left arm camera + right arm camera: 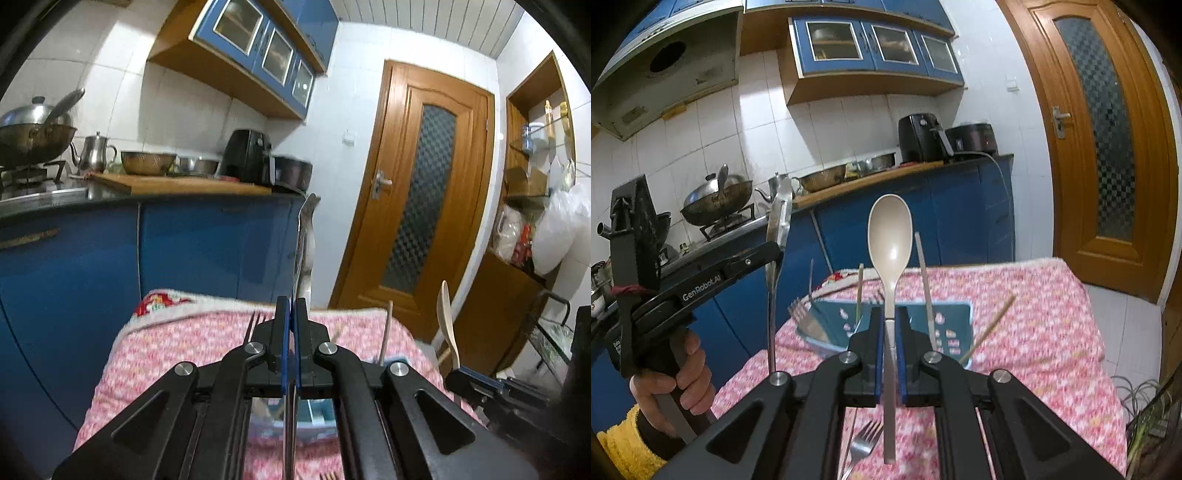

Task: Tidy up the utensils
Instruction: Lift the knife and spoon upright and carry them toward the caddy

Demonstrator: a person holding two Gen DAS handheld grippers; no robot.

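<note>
While raised above pink patterned cloth (1034, 332): left gripper (291, 314) clenched on upright steel ladle (304, 236); right gripper (890, 325) grasping beige plastic spoon (890, 229).

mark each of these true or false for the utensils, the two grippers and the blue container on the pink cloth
1. The right gripper is shut on a beige spoon. True.
2. The spoon's bowl points down toward the cloth. False: the bowl stands up above the jaws, the handle hanging below.
3. The left gripper is open and holds nothing. False: it is shut on a thin metal utensil that stands up from its jaws.
4. A metal fork lies on the pink cloth. True.
5. The blue container sits on the kitchen counter. False: it rests on the pink cloth, with utensils sticking out of it.
</note>
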